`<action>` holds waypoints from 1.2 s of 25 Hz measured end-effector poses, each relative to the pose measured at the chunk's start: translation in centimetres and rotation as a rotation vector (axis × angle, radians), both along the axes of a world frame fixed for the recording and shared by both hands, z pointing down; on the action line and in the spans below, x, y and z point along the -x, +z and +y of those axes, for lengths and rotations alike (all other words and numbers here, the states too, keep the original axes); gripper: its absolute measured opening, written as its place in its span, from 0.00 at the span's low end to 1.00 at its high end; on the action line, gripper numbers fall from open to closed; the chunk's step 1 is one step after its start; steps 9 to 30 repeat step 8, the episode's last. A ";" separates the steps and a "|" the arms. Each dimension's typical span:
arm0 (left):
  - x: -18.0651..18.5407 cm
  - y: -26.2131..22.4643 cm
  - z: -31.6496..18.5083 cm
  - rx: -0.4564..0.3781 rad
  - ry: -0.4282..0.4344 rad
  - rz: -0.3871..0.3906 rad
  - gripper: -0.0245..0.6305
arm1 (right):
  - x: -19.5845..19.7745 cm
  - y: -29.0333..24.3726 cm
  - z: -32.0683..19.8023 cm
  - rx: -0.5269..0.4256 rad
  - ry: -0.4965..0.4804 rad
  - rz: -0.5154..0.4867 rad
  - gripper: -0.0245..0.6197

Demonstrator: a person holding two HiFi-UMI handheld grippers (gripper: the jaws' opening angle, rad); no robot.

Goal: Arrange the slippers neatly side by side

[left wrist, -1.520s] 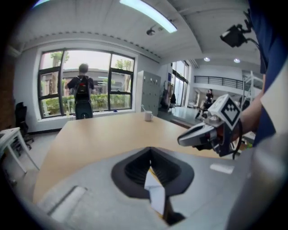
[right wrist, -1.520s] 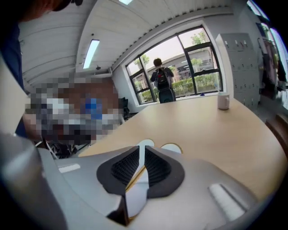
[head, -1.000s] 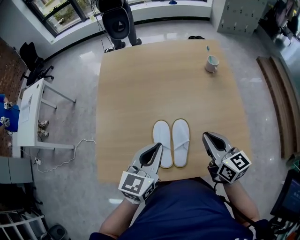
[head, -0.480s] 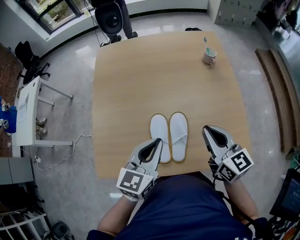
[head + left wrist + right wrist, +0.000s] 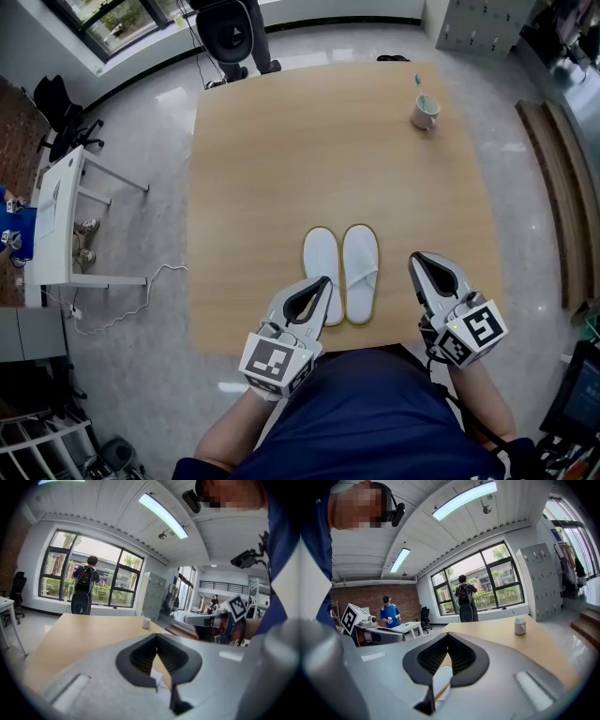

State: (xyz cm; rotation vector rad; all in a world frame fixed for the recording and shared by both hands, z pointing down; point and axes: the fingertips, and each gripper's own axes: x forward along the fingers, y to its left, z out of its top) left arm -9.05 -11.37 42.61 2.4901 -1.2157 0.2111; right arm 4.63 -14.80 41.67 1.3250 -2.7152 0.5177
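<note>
While jaws sit closed, empty | 2 white oval slippers side-by-side | smooth wood table

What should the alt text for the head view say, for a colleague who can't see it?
Two white slippers lie neatly side by side near the front edge of a wooden table. The left gripper and right gripper, both shut and empty, are held low on either side of the pair. A mug stands near the far right corner.
</note>
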 end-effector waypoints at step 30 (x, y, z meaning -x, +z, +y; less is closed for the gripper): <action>-0.1 0.5 -0.2 -0.003 -0.004 -0.004 0.04 | -0.3 0.3 0.0 0.009 0.002 0.000 0.05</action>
